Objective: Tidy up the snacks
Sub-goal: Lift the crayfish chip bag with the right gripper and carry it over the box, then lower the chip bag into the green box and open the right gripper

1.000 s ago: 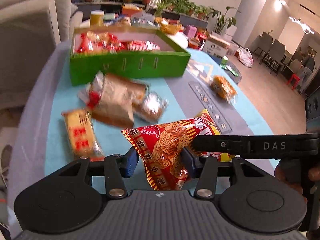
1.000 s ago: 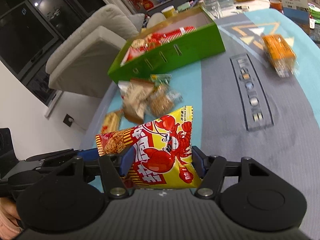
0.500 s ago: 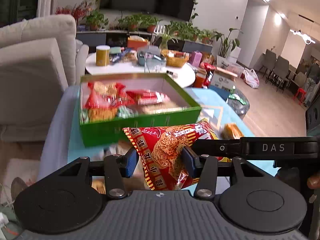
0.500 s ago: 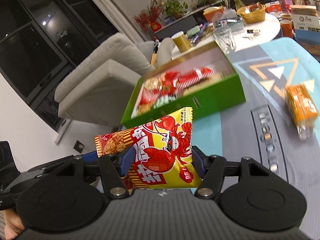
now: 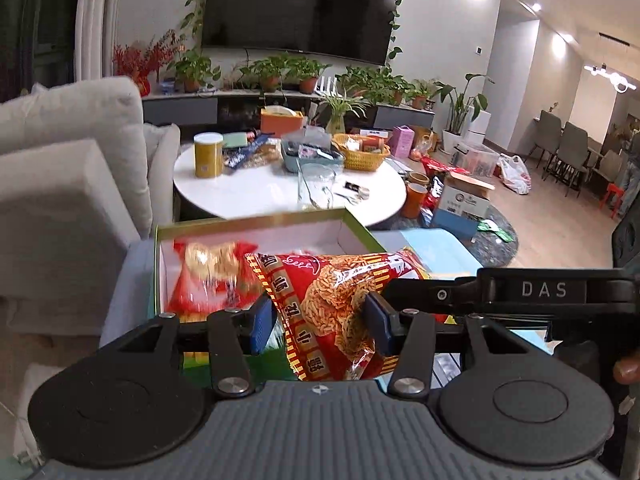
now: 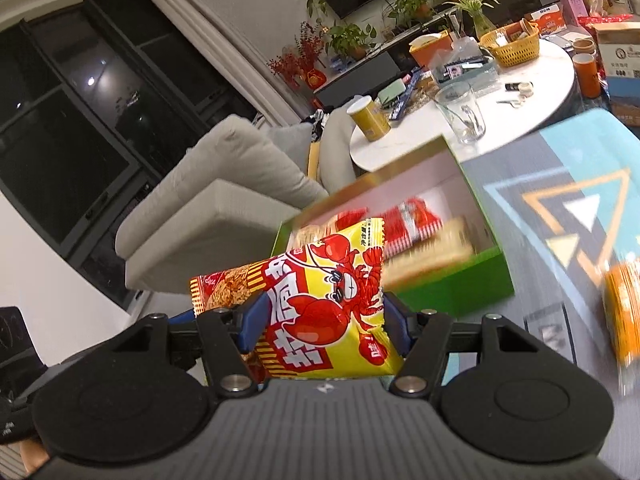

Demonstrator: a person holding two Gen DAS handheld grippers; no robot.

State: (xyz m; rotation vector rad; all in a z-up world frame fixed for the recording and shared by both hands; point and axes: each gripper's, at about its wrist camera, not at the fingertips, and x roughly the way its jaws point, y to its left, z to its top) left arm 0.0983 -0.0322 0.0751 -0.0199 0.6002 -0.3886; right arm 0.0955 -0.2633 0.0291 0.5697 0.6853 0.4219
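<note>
Jaws clamped on snack bag [image 5: 340, 304], green box [image 5: 256, 226] nearer than before

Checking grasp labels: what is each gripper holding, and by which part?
Left gripper: red snack packet, pinched across its lower middle. Right gripper: yellow lobster-print snack packet, clamped across its lower half. Both are above the green box.

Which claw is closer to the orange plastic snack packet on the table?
Right. The right claw hovers just left of the orange plastic snack packet; the left claw is farther left, beyond the right one.
</note>
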